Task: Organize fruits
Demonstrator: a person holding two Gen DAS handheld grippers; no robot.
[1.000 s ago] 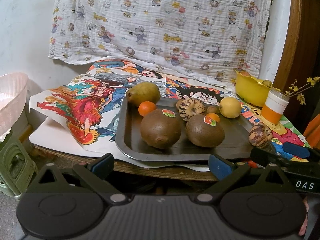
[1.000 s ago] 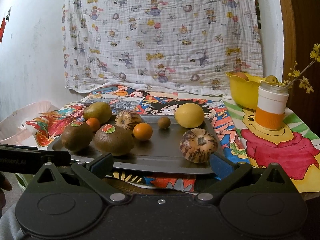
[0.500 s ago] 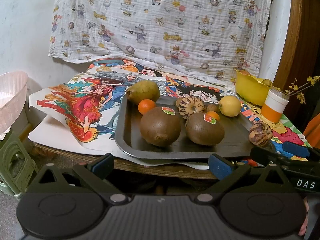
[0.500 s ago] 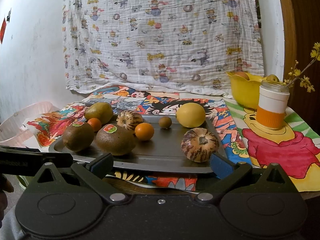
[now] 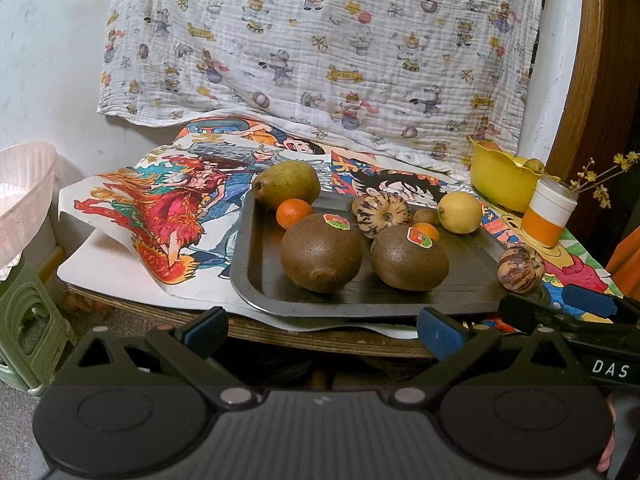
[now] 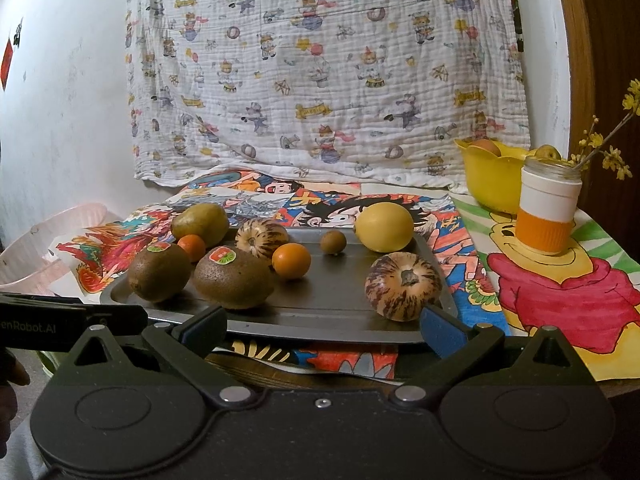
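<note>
Your left gripper and right gripper both hover at the desk's near edge, fingers released and empty. The fruits lie on the dark tray: two kiwis at 7 o'clock, the lemon at 1 o'clock, a striped melon at 4 o'clock.

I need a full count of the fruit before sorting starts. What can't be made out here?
- Yellow bowl contents: both views, the wall hides all but two fruit tops.
- Pink basket inside: left view, cut off by the edge.
- Kiwi stickers: print too small.
- Small brown fruit: too small to identify.
</note>
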